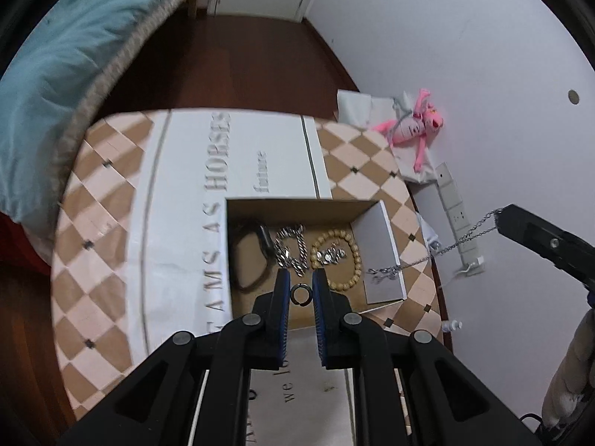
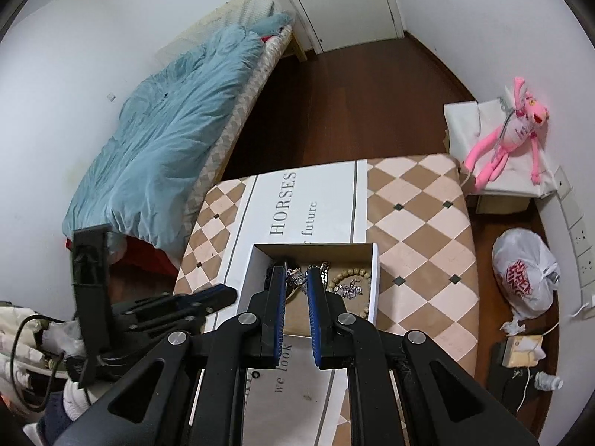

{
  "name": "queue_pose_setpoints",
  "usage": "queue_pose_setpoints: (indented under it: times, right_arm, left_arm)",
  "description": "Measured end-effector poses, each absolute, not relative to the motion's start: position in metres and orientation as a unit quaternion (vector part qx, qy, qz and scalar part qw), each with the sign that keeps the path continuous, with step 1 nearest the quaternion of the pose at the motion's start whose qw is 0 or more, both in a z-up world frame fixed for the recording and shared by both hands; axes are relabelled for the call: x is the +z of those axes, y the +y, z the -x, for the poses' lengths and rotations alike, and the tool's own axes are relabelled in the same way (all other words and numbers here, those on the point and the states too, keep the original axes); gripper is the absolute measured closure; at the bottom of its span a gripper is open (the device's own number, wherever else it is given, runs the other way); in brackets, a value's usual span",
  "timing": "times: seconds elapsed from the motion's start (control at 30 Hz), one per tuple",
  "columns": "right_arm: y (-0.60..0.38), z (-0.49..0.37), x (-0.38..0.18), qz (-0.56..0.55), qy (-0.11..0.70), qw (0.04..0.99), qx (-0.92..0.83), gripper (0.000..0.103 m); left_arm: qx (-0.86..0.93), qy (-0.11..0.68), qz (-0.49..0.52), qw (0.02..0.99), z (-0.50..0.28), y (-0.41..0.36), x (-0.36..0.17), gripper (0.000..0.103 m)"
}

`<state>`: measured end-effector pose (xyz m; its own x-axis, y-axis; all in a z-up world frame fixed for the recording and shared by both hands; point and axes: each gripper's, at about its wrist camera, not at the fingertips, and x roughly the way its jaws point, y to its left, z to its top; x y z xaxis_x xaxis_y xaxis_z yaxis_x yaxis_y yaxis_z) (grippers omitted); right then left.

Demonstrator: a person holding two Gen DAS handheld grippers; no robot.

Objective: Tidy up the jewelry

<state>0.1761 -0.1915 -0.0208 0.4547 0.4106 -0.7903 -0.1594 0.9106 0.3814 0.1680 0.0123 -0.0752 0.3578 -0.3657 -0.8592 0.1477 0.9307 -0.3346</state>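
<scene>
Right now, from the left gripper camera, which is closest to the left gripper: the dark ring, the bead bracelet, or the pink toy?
1. Dark ring, between the left gripper's fingers.
2. Bead bracelet, just right, inside the box.
3. Pink toy, far right by the wall.

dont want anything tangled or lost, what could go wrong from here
1. The thin chain hangs from the tip of the right tool, and its low end is over the box's white flap. It may snag there or land outside.
2. Lowered in, it could tangle with the chunky chain or the bead bracelet.
3. The left tool straddles the small ring, so a misjudged close could flick it away.
</scene>
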Motion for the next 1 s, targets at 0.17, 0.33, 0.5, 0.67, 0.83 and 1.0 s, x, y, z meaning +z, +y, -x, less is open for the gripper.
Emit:
queue_pose_setpoints:
  times: [0.17, 0.33, 0.5, 0.67, 0.83, 1.0]
  right_arm:
    - [-0.186, -0.185, -0.048, -0.108, 0.523, 0.83, 0.162, 0.091]
    - [-0.184, -0.199, -0.096, -0.101, 0.563, 0.807, 0.147, 0.091]
    - [-0.184, -0.209, -0.119, -0.102, 0.582, 0.795, 0.138, 0.09]
    - [-0.183, -0.218, -0.123, -0.091, 0.59, 0.791, 0.131, 0.08]
    - [-0.183, -0.22, -0.117, -0.071, 0.585, 0.8, 0.111, 0.053]
    - [-0.179, -0.216, -0.119, -0.022, 0.58, 0.811, 0.077, 0.01]
  left_arm:
    - [-0.162, 0.575, 0.091, 0.797, -0.177, -0.002, -0.101, 0.093]
    - [-0.157, 0.601, 0.088, 0.779, -0.19, -0.01, -0.12, 0.093]
    - [-0.148, 0.613, 0.082, 0.772, -0.203, -0.011, -0.124, 0.092]
    - [-0.131, 0.602, 0.07, 0.784, -0.21, -0.005, -0.117, 0.068]
    - [-0.109, 0.59, 0.07, 0.797, -0.211, 0.005, -0.111, 0.027]
    - [-0.067, 0.566, 0.042, 0.821, -0.201, 0.015, -0.104, 0.013]
